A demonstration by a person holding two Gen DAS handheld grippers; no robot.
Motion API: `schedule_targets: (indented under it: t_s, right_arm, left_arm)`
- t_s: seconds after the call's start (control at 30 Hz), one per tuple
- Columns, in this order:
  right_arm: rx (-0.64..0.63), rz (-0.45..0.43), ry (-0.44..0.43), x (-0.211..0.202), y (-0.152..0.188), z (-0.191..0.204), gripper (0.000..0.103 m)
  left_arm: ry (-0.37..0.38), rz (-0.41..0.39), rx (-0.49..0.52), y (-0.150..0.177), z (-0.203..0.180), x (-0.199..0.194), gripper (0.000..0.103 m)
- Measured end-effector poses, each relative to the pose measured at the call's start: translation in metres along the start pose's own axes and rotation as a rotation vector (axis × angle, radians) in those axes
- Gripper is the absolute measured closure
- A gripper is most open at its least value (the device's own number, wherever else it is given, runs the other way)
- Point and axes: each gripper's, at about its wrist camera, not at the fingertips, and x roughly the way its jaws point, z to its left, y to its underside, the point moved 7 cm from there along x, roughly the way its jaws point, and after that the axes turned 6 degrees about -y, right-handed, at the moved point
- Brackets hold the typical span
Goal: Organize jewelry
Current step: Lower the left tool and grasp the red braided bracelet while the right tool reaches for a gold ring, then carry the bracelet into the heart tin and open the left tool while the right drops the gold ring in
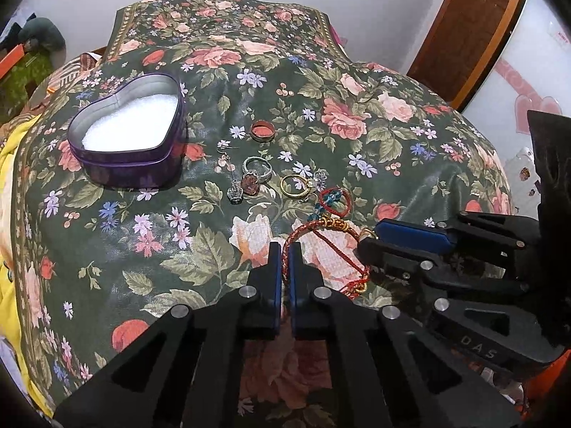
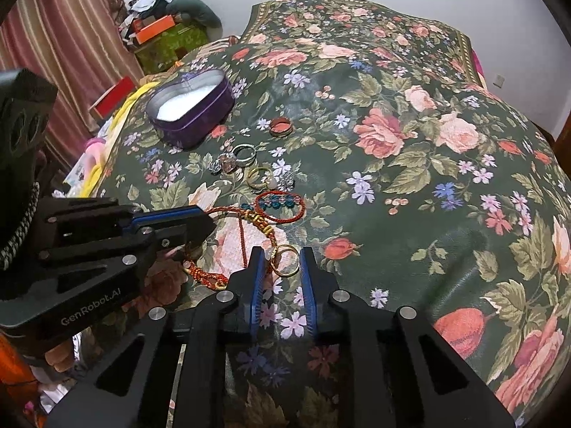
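The heart-shaped purple tin (image 1: 128, 135) stood open on the floral cloth (image 1: 357, 149), holding only white padding (image 1: 132, 125); no jewelry was inside. The rings (image 1: 258, 171) and a small red beaded bracelet (image 1: 333, 199) lay between the tin and the grippers. The cloth to the right was free. The left gripper (image 1: 284, 260) was low, its jaws clenched on the red braided bracelet (image 1: 321, 246). The right gripper (image 2: 282, 262) was released, its jaws on both sides of a gold ring (image 2: 284, 260).
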Motion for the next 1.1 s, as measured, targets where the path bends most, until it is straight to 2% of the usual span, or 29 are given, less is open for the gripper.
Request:
schedule_targets:
  t_s: [0.23,0.4,0.8,1.1]
  right_arm:
    - [0.018,-0.058,0.018,-0.02,-0.01,-0.004,0.085]
    - [0.019,-0.092,0.026,-0.03,-0.018,-0.003,0.085]
    - [-0.02,-0.185,0.023,-0.053,-0.047,0.014,0.085]
    - [-0.048,-0.229,0.01,-0.055,-0.07,0.026,0.085]
  left_arm:
    - [-0.011,-0.044,-0.032,-0.005,0.008,-0.018,0.101]
    - [-0.016,-0.111,-0.054,-0.017,0.014,-0.043,0.102]
    - [-0.053,-0.249,-0.091,-0.043,0.03,-0.093,0.102]
    - [-0.098,-0.323,-0.112,-0.058,0.047,-0.117,0.102]
